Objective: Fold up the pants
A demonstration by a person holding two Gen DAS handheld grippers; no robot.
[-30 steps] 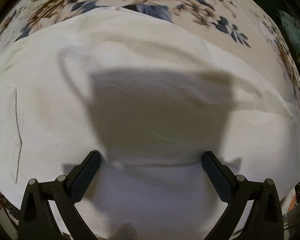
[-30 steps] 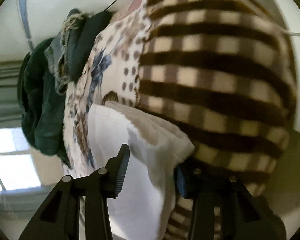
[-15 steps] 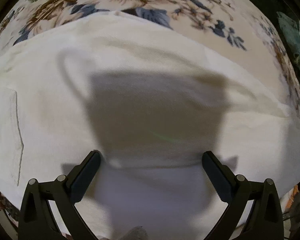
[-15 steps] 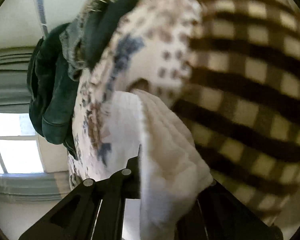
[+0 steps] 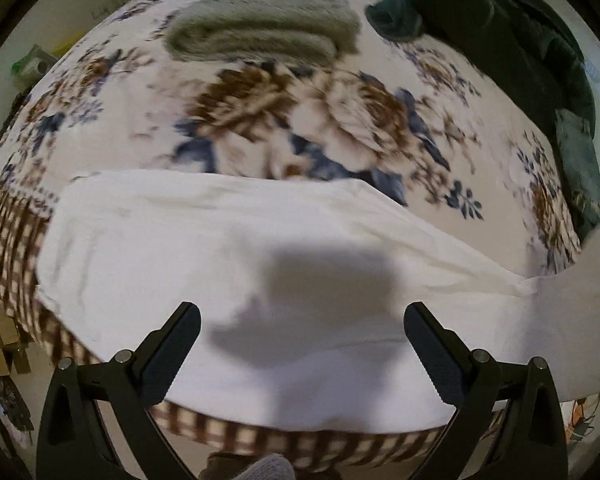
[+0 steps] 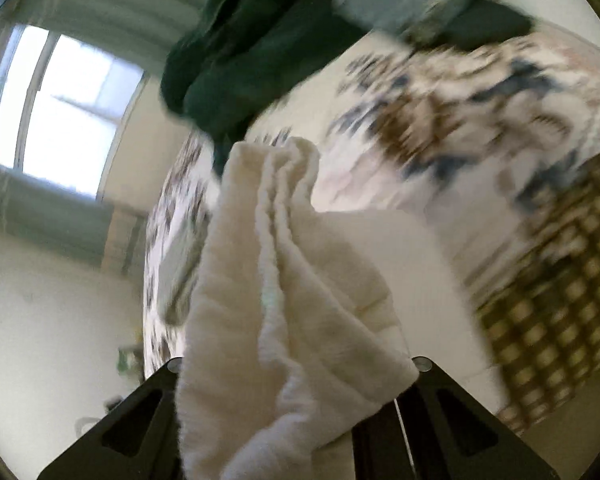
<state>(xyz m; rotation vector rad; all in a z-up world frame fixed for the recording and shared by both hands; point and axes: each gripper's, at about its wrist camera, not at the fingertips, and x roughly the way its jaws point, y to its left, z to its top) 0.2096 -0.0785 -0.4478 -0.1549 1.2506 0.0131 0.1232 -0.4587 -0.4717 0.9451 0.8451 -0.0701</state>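
The white pants (image 6: 284, 300), loose a second ago, are now clamped in the right gripper (image 6: 296, 400) and apparently lifted for folding, while the left gripper (image 5: 300, 344) is held apart above them.

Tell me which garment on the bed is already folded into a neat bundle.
The grey-green folded garment at the far side of the floral bedspread. The white pants lie spread out, and the dark green clothes sit in a loose heap.

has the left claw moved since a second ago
Yes. The left claw has pulled up and away from the white pants; the floral bedspread and a folded grey towel now show beyond them.
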